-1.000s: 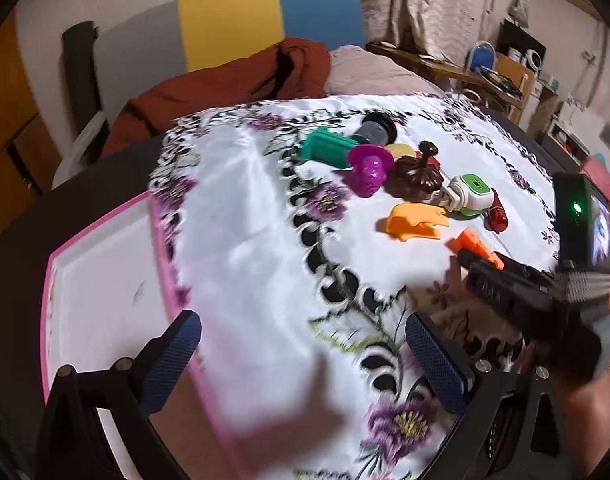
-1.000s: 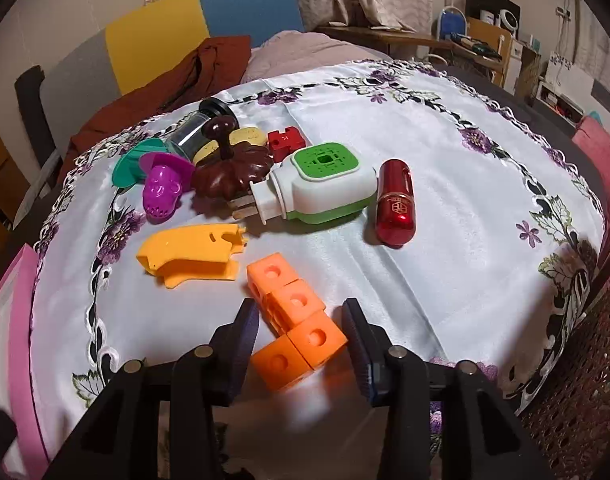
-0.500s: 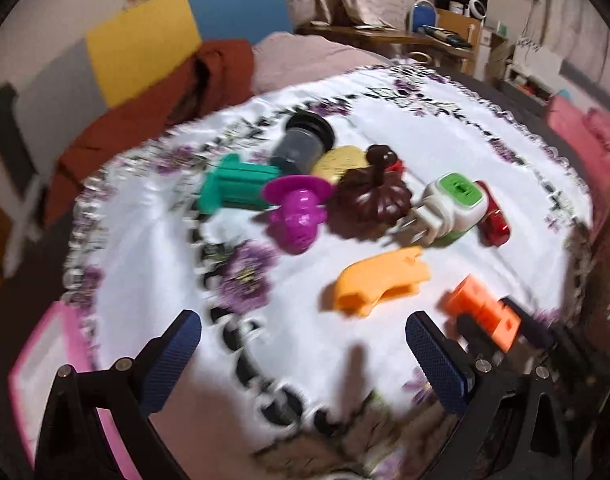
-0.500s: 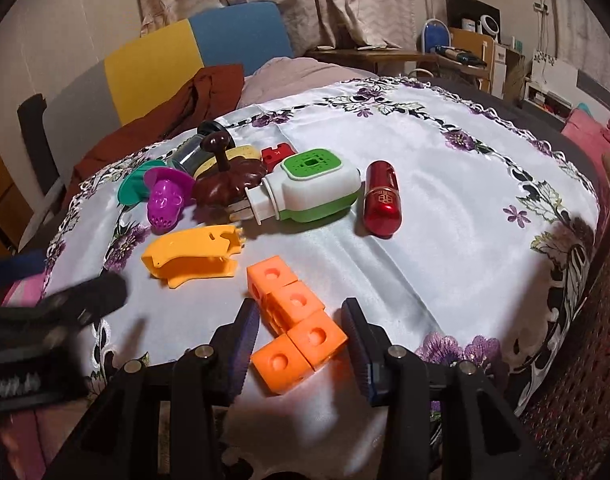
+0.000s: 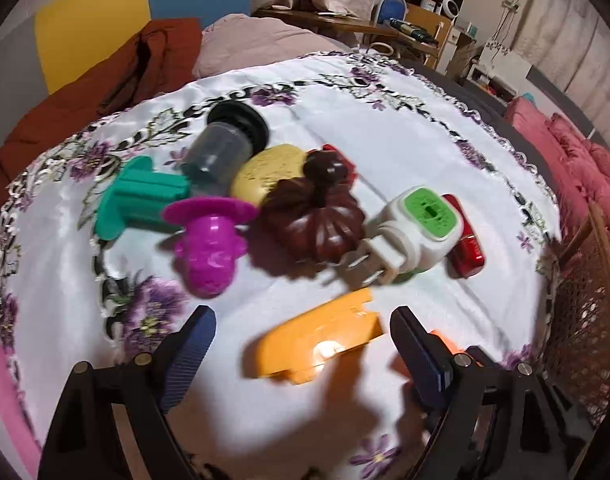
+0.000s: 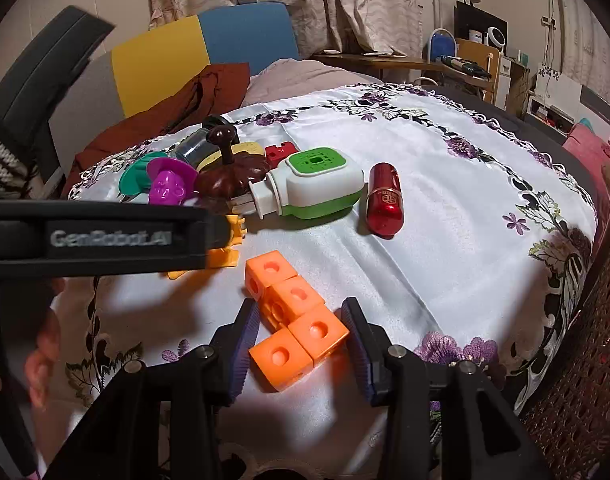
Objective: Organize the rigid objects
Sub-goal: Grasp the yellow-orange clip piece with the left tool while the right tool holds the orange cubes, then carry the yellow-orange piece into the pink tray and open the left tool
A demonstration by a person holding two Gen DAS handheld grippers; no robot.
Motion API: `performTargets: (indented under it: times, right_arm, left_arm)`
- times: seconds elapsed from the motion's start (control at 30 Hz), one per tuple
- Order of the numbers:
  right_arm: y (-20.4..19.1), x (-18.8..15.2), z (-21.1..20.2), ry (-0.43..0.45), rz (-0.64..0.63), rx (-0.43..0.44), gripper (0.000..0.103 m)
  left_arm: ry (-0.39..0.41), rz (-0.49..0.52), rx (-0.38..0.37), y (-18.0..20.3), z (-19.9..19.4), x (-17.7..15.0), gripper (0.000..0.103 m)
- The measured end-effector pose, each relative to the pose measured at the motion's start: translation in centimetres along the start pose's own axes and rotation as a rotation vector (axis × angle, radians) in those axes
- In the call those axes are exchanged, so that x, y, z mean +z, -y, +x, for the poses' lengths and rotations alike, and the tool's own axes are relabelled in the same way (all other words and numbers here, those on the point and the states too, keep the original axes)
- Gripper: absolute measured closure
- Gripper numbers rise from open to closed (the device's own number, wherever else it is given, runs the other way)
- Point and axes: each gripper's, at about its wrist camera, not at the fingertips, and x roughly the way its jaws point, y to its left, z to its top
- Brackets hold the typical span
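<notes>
Fingers of my left gripper (image 5: 303,354), just narrowing yet unclenched, straddle the yellow-orange piece (image 5: 319,354) on the worktop (image 5: 405,140); my right gripper (image 6: 301,342) brackets orange cubes (image 6: 293,316), contact unclear; next, clamp and lift.

On the embroidered tablecloth (image 6: 445,184): one orange block cluster (image 6: 293,316) (four joined cubes), one yellow-orange plastic piece (image 5: 317,344), one white-and-green plug-in device (image 6: 317,188), one red capsule-shaped case (image 6: 383,200), one small red block (image 6: 280,152), one brown pumpkin-shaped piece (image 5: 313,216), one magenta mould (image 5: 209,240), one teal mould (image 5: 145,196), one grey cylinder with black cap (image 5: 225,148), one pale yellow disc (image 5: 271,170). Two grippers: left gripper (image 5: 303,354), right gripper (image 6: 299,342).
</notes>
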Motion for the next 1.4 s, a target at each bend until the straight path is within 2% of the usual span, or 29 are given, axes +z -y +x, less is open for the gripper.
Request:
performTargets:
  times: [0.1,0.13,0.17,0.2,0.43,0.77,1.07,1.17,1.4]
  right_arm:
    - [0.0,-0.1,-0.1,0.001,-0.001,0.000,0.059]
    - [0.0,-0.1,-0.1,0.001,0.000,0.000,0.059]
    - [0.0,-0.1,-0.1,0.000,0.000,0.000,0.059]
    - [0.0,-0.1,-0.1,0.000,-0.002,0.000,0.059]
    - [0.0,-0.1,0.0,0.002,-0.006,-0.002,0.059]
    - [-0.4,-0.3,-0.1,0.015,-0.042,-0.009,0.060]
    - [-0.6,-0.3,-0.5,0.018,-0.037,0.058,0.061]
    - [-1.2,-0.5,-0.8,0.016,-0.048,0.079,0.061]
    - [-3.0,-1.0,-1.4,0.008,-0.075,0.123,0.061]
  left_arm:
    - [-0.018,0.029,0.029,0.8,0.8,-0.1,0.014]
    - [-0.018,0.035,0.037,0.9,0.9,-0.1,0.020]
    - [-0.020,0.037,0.040,0.8,1.2,-0.2,0.034]
    - [-0.014,0.043,0.051,0.8,1.2,-0.2,0.038]
    - [0.016,0.104,0.062,0.9,0.5,-1.8,0.039]
    - [0.061,-0.126,0.022,-2.6,-3.1,-5.3,0.039]
    - [0.152,-0.323,-0.051,-5.4,-8.3,-9.9,0.039]
    - [0.189,-0.362,-0.046,-6.3,-10.0,-10.9,0.039]
    - [0.249,-0.449,0.018,-9.8,-13.3,-13.5,0.039]
